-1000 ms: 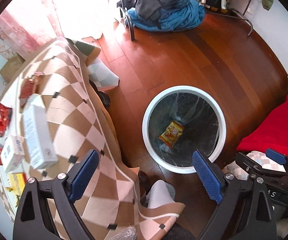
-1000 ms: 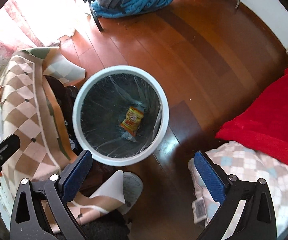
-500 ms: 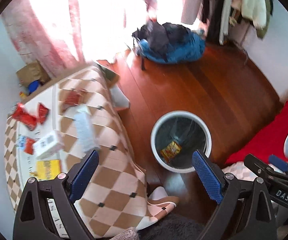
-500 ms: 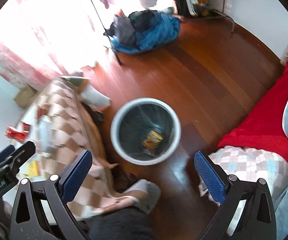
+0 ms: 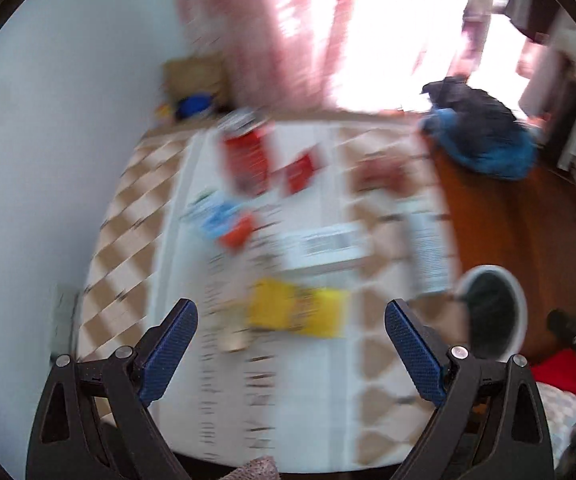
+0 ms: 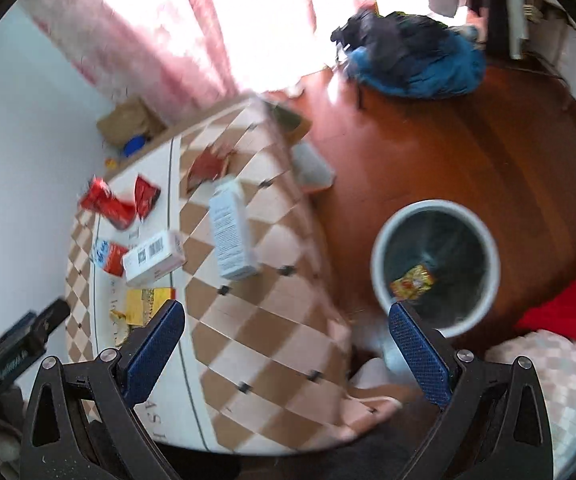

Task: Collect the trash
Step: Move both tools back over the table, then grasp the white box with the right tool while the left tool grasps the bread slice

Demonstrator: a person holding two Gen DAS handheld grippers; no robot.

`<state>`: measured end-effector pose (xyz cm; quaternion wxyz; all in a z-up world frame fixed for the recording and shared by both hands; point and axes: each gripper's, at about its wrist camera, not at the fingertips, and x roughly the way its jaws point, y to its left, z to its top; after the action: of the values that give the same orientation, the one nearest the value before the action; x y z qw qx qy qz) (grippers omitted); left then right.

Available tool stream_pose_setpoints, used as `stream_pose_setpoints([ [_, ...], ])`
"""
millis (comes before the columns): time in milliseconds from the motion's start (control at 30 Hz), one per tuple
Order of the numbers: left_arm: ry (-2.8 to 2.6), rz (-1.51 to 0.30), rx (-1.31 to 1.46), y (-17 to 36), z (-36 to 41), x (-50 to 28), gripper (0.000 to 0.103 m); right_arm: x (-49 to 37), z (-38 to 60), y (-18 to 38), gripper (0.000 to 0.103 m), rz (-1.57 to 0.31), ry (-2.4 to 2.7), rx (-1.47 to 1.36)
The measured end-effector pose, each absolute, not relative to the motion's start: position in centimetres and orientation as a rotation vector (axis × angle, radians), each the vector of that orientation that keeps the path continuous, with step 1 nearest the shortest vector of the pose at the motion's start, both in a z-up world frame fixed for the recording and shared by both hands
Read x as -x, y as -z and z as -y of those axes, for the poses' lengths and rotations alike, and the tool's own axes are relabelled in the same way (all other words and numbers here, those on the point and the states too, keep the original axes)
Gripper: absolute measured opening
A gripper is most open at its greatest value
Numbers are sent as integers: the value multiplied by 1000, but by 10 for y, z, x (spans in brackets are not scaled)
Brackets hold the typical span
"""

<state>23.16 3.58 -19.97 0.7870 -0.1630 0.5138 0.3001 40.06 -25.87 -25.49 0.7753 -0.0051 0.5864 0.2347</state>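
Observation:
A white-rimmed bin [image 6: 435,264] with a clear liner stands on the wooden floor beside the table, and a yellow-red snack wrapper [image 6: 411,282] lies in it. On the checked tablecloth [image 6: 272,320] lie a tall white carton [image 6: 232,232], a white box [image 6: 154,258], red wrappers [image 6: 106,204], a blue-red packet [image 6: 108,256] and a yellow packet [image 6: 144,306]. My right gripper [image 6: 288,344] is open and empty above the table's edge. My left gripper [image 5: 291,356] is open and empty over the blurred table, just short of the yellow packet [image 5: 295,308]. The bin [image 5: 491,312] shows at its right.
A heap of blue and dark clothes [image 6: 411,60] lies on the floor by the bright window with pink curtains [image 6: 128,28]. A red blanket [image 6: 567,308] and a checked cushion [image 6: 547,380] are at the right. A brown box [image 6: 128,120] sits behind the table by the wall.
Both grippers have swung up and left, away from the bin and toward the table. The left wrist view now faces the littered tabletop and is motion-blurred. Both stay open.

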Motion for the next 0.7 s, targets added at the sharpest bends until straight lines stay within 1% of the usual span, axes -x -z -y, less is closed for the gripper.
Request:
stream_pose_setpoints([
  [167,-757,-1192,457,256,-101,-194,96,-423,190,306,102,-1333,-514,80],
  [200,-766,-1206,478,264,-107,-189,96,-428,180,315,100,-1338,-505,99],
  [333,-756,-1231,570,293,-125,-176,96,-447,142,348,83,-1365,-477,168],
  [467,-678,-1246,623,314,-123,-181,95,-454,127,369,71,-1392,-478,178],
  [500,-657,-1244,637,318,-122,-184,95,-455,125,373,63,-1397,-484,182],
  [567,-631,-1241,643,324,-119,-191,95,-453,119,373,55,-1375,-490,207],
  [600,-623,-1238,639,328,-118,-195,94,-453,116,373,42,-1370,-500,219],
  [633,-619,-1236,636,331,-117,-198,90,-451,115,373,41,-1368,-504,234],
  [667,-613,-1236,635,332,-117,-201,77,-449,115,373,41,-1362,-506,237],
  [700,-605,-1244,635,334,-114,-206,67,-448,115,372,40,-1358,-506,243],
])
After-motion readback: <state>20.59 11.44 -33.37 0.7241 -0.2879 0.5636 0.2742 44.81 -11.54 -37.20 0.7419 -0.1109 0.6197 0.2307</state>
